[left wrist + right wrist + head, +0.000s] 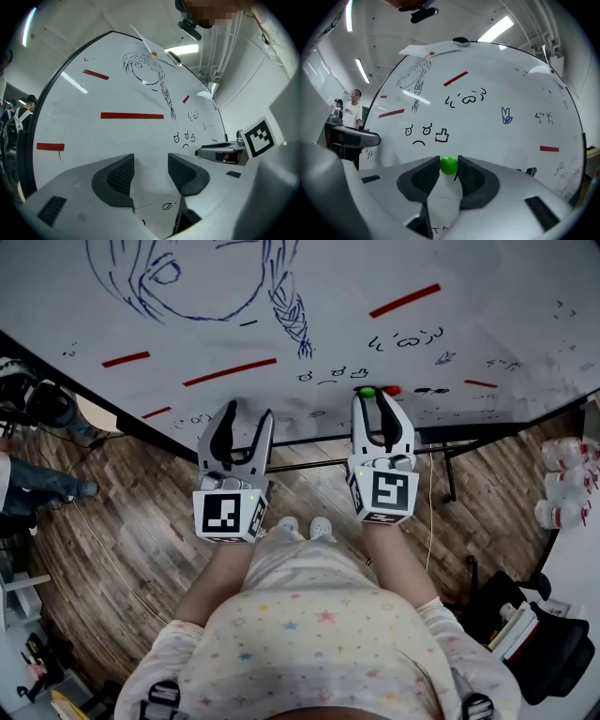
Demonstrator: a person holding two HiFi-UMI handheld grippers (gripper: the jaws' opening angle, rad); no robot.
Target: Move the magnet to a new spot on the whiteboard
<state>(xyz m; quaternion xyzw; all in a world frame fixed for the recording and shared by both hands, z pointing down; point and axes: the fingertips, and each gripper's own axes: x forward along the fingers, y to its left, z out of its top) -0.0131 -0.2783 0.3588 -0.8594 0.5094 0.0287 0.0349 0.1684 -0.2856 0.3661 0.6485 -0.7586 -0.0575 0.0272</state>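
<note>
Whiteboard [450, 277] fills the view ahead of you, scattered with doodles and red strips [230, 371]. Your right gripper [377, 399] pinches the green magnet [449, 165] at its jaw tips, low on the board, likely so you can peel it free. Left gripper [151, 165] hangs spread and empty. A red magnet [392, 390] sits just beside the green one; mind it.

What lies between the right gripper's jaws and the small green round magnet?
Nothing: the right gripper view shows the right gripper closed directly on the small green round magnet.
</note>
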